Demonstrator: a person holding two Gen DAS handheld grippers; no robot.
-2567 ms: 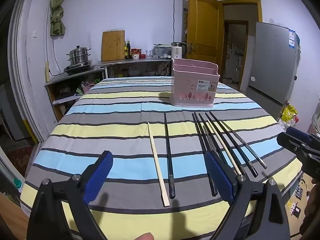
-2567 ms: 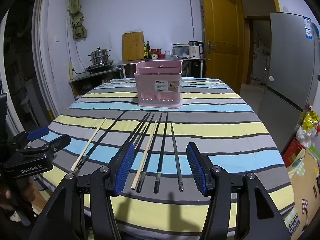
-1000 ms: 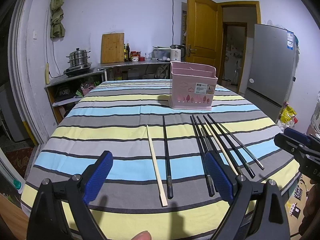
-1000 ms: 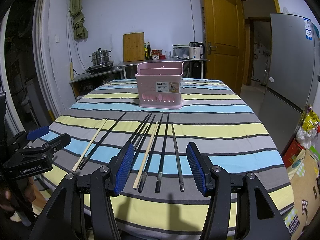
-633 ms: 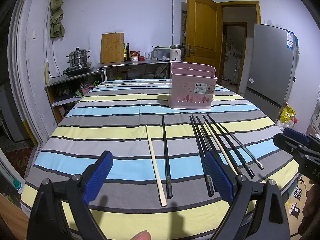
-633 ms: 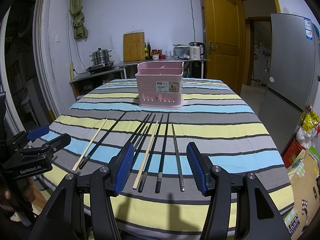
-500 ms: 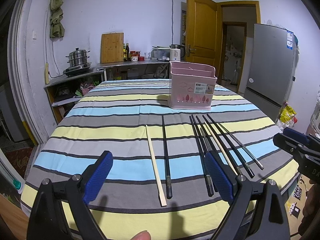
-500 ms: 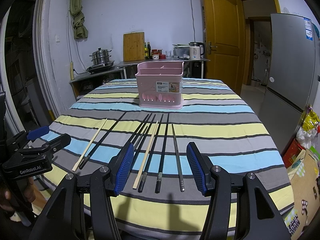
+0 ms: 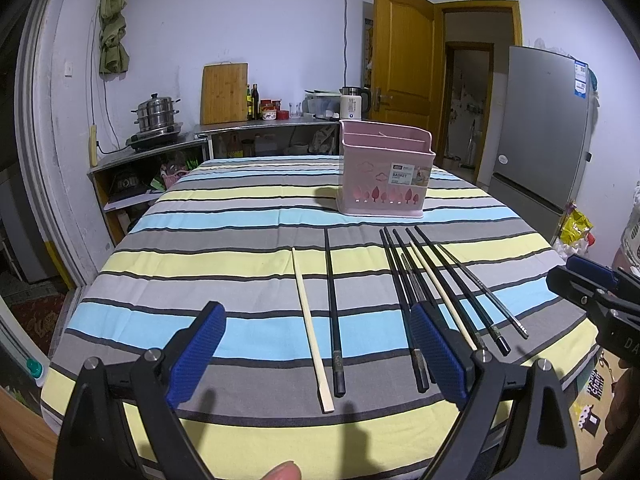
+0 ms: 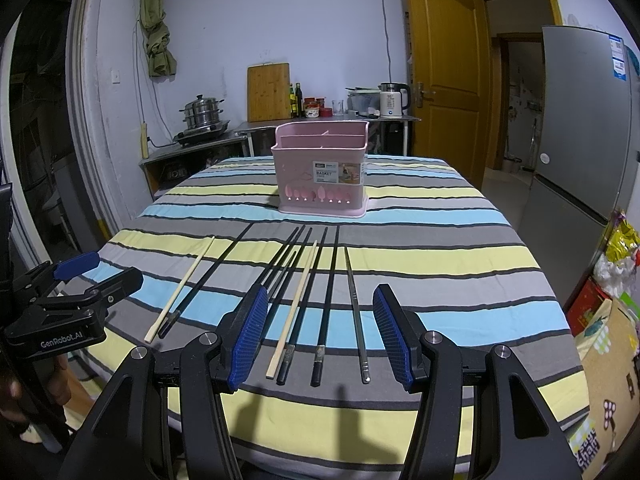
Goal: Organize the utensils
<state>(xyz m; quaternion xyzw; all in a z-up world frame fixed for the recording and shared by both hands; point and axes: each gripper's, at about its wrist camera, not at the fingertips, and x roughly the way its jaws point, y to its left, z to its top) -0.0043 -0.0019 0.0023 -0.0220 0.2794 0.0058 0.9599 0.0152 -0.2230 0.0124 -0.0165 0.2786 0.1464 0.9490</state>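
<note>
Chopsticks (image 10: 325,292) lay untouched before the pink basket (image 10: 320,176); I held both tongs, left gripper (image 9: 316,354) and right gripper (image 10: 320,332), spread and empty, judging a first pinch was due.

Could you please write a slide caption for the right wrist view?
Open right hand-held gripper above chopsticks on striped tablecloth, pink basket beyond.

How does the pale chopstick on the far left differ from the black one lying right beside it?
The pale chopstick is light wood; the black chopstick is dark with a small band near its thick end. The black one reaches farther toward the pink basket; the pale one ends nearer the table edge. Both lie flat and ungripped.
</note>
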